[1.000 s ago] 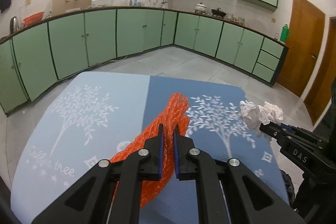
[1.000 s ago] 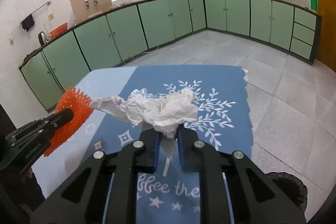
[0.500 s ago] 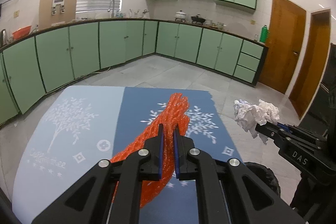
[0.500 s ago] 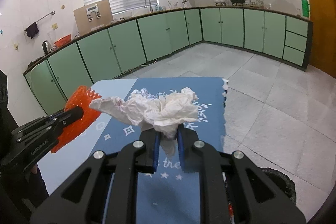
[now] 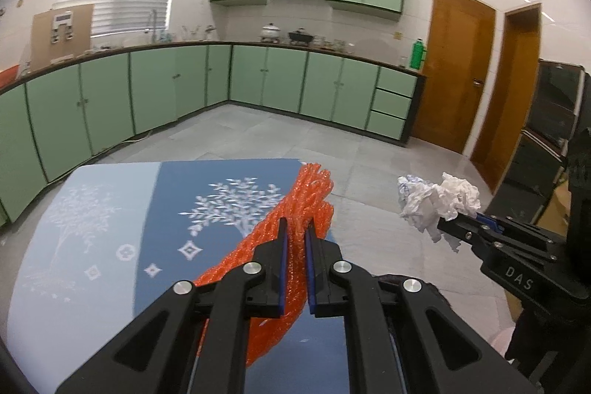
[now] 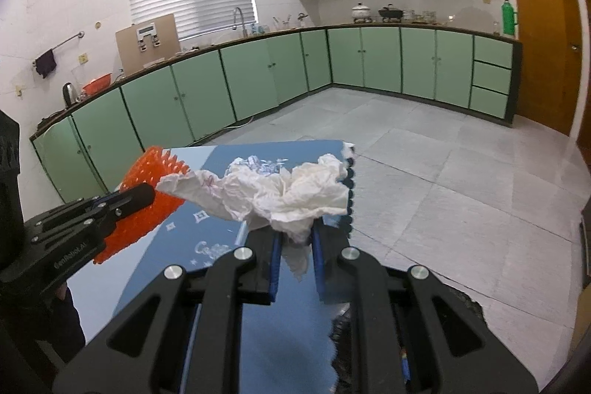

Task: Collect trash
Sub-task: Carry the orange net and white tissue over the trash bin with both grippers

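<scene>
My left gripper is shut on a long piece of orange bubble wrap and holds it above the right part of the blue tablecloth. My right gripper is shut on a crumpled white paper wad, held up past the table's right edge. The paper wad also shows in the left wrist view, with the right gripper off the table over the floor. The left gripper with the orange wrap shows at left in the right wrist view.
A black trash bin lies low, beside the table's right edge, mostly hidden behind my grippers; its rim also shows in the left wrist view. Green cabinets line the walls. Grey floor tiles lie to the right.
Both grippers have swung to the right with their loads. The paper wad has gone from over the tablecloth to past its right edge, and the trash bin has come into view below.
</scene>
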`<state>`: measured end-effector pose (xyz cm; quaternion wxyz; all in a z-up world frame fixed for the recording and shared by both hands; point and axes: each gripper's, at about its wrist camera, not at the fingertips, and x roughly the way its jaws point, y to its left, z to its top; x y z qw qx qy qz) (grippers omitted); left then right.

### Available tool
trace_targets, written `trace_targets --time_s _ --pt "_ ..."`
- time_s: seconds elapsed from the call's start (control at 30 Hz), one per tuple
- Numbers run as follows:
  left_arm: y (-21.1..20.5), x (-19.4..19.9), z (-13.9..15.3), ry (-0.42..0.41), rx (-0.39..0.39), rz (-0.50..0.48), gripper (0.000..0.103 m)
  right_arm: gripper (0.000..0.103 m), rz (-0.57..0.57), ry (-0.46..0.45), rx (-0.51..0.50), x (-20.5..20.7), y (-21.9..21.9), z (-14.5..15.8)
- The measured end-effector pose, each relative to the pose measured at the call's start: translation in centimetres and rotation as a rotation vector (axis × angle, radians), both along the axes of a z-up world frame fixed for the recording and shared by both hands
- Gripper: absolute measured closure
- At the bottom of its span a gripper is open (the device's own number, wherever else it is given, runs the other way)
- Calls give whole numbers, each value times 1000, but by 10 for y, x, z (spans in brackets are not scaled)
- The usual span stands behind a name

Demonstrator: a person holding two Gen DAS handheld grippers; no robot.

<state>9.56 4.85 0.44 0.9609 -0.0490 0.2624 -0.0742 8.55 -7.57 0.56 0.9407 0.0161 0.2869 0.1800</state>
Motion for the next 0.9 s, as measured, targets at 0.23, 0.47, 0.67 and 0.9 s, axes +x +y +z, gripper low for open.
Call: trace_targets --time_s 0.23,0.47,0.67,0.9 --pt "-31 -2 2 -2 -13 -85 95 89 -79 -3 -5 -16 -36 -3" --pt "-67 -2 6 -12 -9 -175 95 89 -158 -5 -9 -30 -68 -8" --pt "-99 2 1 -6 -9 -257 95 89 -225 -3 -9 -44 -98 -14" --pt "-139 11 -13 14 -4 -351 95 89 -307 19 -19 -56 -131 -29"
